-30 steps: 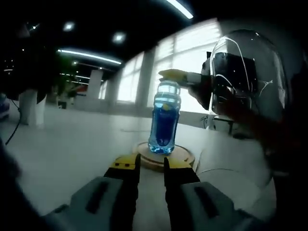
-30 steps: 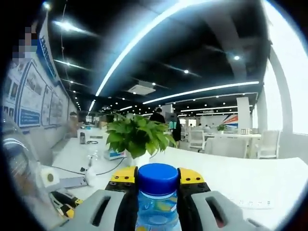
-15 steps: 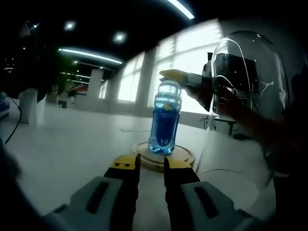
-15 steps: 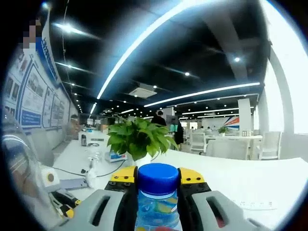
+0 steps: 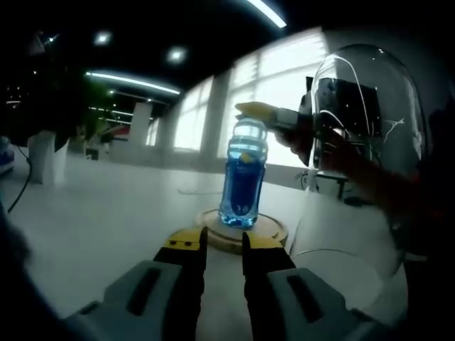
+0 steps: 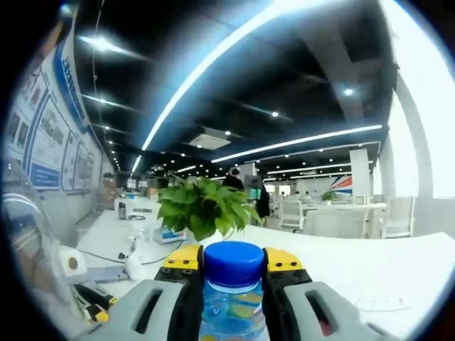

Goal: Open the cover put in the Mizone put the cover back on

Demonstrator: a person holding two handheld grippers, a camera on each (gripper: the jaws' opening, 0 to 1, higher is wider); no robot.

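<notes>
Right tool (image 6: 233,264): yellow-tipped jaws pinch the bottle (image 6: 232,312) just under its blue cap (image 6: 233,261), one jaw on each side of the neck. Blue liquid and a bit of yellow label show below the cap; no lettering readable on it.

Left gripper view: the bottle (image 5: 243,174) stands upright on a round wooden base (image 5: 240,229) on the white worktop (image 5: 106,213), straight ahead of the left tool (image 5: 222,243) and a little beyond its tips. The right tool (image 5: 274,115) comes in from the right and grips the bottle at the top. Just right of the bottle sits a clear glass dome (image 5: 366,156), off the base, resting on the worktop.

Left tool: jaws nearly together with a narrow gap, holding nothing, hovering low over the worktop short of the wooden base.

Right gripper view, beyond the tool: a leafy potted plant (image 6: 204,208) directly behind the cap. To the left of the tool, wall posters (image 6: 44,135) with blue headings, text too small to read. A person (image 6: 233,181) stands far behind the plant. White chairs (image 6: 341,217) ahead right.
</notes>
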